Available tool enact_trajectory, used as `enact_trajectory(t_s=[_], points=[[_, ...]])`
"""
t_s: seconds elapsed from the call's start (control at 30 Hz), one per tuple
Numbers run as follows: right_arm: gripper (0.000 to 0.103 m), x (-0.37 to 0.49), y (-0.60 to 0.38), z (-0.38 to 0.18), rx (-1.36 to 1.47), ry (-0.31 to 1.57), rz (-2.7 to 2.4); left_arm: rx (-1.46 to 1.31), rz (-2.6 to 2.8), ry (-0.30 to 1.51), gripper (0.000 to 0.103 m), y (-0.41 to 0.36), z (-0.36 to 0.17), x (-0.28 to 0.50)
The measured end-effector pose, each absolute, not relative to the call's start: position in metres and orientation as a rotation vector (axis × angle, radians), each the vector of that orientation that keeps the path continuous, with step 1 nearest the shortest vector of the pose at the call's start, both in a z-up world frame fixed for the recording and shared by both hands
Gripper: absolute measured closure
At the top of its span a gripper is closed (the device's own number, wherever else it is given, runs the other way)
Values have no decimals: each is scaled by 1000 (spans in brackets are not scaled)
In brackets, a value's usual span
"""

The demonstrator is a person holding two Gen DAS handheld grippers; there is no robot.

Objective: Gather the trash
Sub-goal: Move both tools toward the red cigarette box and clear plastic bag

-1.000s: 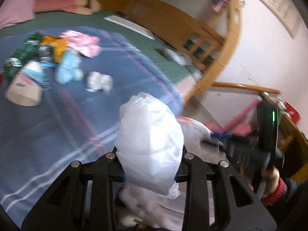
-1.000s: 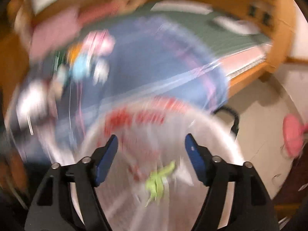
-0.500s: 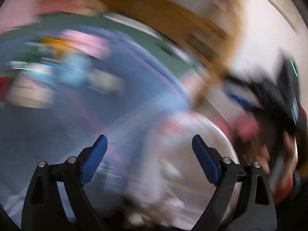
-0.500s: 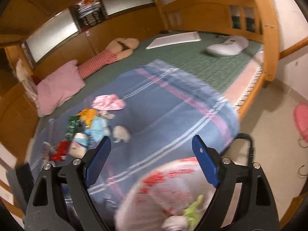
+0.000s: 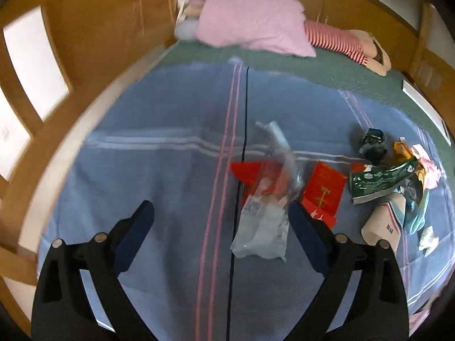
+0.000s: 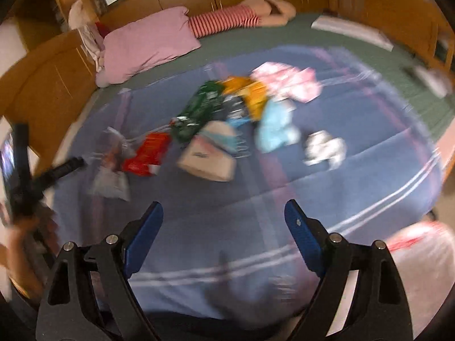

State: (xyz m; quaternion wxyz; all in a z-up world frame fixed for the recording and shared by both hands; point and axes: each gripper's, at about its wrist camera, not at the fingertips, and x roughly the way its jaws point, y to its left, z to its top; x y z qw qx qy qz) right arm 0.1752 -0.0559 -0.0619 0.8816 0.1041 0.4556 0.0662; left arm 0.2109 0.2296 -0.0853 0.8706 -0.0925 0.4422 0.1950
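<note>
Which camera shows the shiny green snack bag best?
The left wrist view. There the crinkled green foil snack bag is sharp, with its white label patches visible, lying on the blue striped blanket beside the flat red packet. The right wrist view shows the bag too, but smeared by motion blur.

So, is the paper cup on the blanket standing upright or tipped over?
Tipped over. The paper cup lies on its side on the blue blanket, beside the green wrapper.
</note>
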Motion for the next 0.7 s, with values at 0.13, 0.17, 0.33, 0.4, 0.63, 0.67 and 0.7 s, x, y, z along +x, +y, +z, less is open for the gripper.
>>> enact_trajectory(t_s=[0.13,0.17,0.33,0.4,0.63,0.67,0.7], points=[[17,194,-14,-75,281,942,114,-210,422,901,7,243,-80,199],[17,200,0,-80,307,955,112,-220,430,895,6,249,-79,191],[17,218,49,-84,151,878,8,-277,462,937,6,279,-85,186],[17,223,57,-86,71,824,-62,-304,469,940,6,288,-85,185],[17,277,75,-101,-5,897,-121,-400,495,961,5,309,-90,174],[17,283,76,-100,2,904,-132,-405,497,964,5,311,-90,173],[17,289,79,-99,10,915,-135,-408,499,962,5,312,-90,171]])
